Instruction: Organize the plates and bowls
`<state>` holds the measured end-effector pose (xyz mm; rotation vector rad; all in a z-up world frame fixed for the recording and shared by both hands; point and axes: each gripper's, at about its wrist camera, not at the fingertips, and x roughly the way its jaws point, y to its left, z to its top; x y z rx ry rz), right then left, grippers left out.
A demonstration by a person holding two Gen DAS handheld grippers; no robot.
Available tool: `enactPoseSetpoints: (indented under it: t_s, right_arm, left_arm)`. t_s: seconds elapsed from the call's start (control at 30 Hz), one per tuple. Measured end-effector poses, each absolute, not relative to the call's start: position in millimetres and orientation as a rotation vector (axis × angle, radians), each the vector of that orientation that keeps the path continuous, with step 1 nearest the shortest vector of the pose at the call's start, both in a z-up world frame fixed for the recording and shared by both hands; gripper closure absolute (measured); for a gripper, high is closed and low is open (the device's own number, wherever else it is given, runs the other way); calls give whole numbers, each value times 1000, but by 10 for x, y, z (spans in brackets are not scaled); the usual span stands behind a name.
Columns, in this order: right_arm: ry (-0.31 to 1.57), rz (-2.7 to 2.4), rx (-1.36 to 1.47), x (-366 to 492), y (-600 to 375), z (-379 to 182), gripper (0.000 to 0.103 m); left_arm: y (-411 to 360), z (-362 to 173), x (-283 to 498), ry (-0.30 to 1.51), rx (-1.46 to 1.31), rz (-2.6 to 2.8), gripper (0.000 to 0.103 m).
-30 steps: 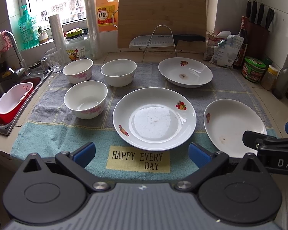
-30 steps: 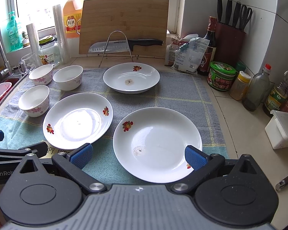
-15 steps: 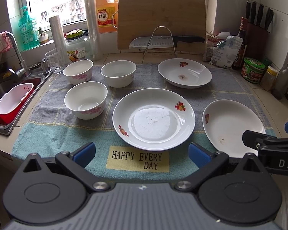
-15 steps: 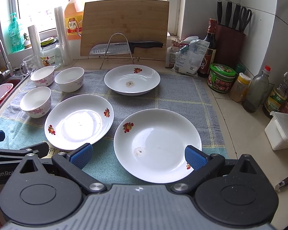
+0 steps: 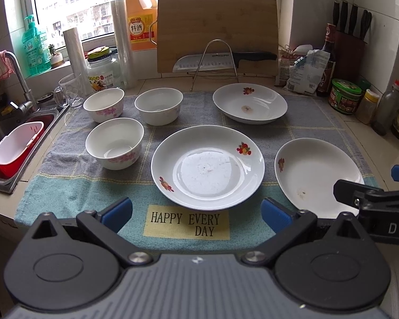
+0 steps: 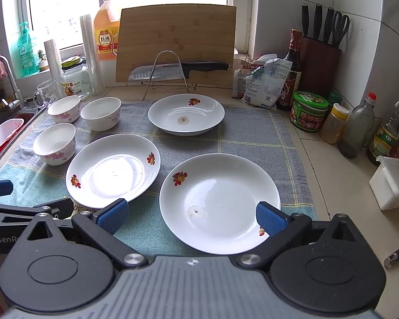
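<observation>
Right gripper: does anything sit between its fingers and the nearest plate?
Nothing visible does. The right gripper is open, and the nearest plate lies directly ahead on the towel, its near rim already between the fingers.

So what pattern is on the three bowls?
Pink flowers on white bowls, clearest in the left wrist view.

Side-by-side wrist views over shared towel

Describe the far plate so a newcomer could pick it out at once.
Start at the cutting board leaning against the window, with the knife on a wire rack before it. Just in front, on the grey mat, sits the far plate. Unlike the two nearer plates, it lies alone at the back and has a brown stain at its centre.
</observation>
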<state>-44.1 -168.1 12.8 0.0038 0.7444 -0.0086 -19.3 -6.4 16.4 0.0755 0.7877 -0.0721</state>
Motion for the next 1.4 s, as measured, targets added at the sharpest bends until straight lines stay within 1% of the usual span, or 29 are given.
enactPoseSetpoints:
  t_s: [0.27, 0.53, 0.83, 1.17, 1.27, 1.4]
  right_arm:
    - [707, 25, 11, -497, -1765, 142, 0]
    - [663, 56, -33, -532, -1903, 86, 0]
    - [715, 88, -96, -548, -2167, -251, 0]
    - [764, 140, -100, -522, -2317, -643, 0]
    - [786, 125, -137, -466, -2305, -778, 0]
    - [813, 141, -124, -376, -2330, -935, 0]
  left_arm:
    - [-56, 225, -217, 741, 26, -104, 1]
    - [-48, 163, -164, 743, -8, -134, 1]
    - [-85, 89, -143, 702, -18, -100, 1]
    - [-151, -14, -6, 792, -60, -147, 1]
    - [-139, -29, 18, 793, -82, -135, 1]
    - [-165, -19, 43, 774, -42, -120, 1]
